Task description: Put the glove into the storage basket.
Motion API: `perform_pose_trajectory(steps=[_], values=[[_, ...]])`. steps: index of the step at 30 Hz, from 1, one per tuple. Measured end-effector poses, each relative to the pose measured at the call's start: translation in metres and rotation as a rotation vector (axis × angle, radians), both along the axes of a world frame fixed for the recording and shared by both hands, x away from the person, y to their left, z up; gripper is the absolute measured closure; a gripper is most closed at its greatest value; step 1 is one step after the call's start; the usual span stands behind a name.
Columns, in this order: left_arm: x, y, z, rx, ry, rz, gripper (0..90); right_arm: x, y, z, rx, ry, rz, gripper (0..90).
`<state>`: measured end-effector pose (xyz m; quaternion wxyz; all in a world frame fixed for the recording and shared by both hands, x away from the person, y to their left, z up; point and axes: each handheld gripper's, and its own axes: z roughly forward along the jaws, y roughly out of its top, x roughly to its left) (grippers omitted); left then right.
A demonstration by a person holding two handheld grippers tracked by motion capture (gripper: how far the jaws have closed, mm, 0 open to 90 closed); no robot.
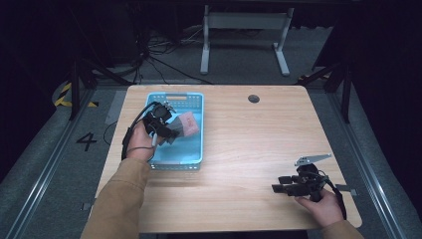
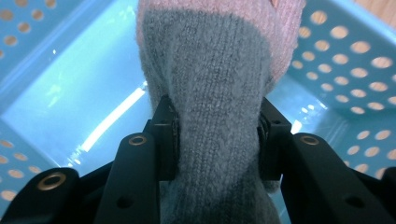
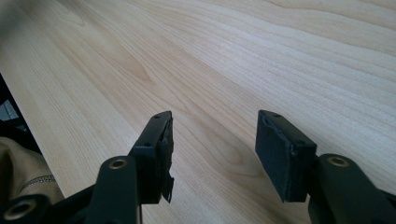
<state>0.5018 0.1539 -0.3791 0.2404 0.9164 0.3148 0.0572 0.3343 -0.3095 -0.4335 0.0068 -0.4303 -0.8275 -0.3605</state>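
Nearest to us, the right tongs sit low over the bare front-right of the surface, jaws spread apart with nothing between them; in the right gripper view there is just wood grain under the gap. Further in, on the left, the left tongs are clamped on a knitted sock, grey at the pinched end and pink at the far end, held over the blue perforated basket that stands on the left half of the surface. The sock hangs inside the basket's outline; we can't tell if its far end touches the floor. Risks, as we judge them: the grip is on soft knit, so it could slip or stretch out of the jaws if we pull fast; the loose end could drag the light basket if it catches a wall.
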Motion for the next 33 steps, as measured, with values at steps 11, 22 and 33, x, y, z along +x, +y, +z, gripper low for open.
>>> perform_pose_trajectory(steps=[11,22,33], values=[[0.009,-0.010,-0.021,0.046,0.054,-0.009,59.2,0.000,0.002,-0.001,-0.004,0.004,0.008,46.9],[0.017,-0.012,-0.039,0.058,0.126,0.045,53.7,-0.002,0.003,0.000,-0.005,0.002,0.014,46.4],[0.010,-0.018,-0.036,0.113,0.056,0.131,26.3,-0.001,0.006,0.001,0.000,0.003,0.032,45.3]])
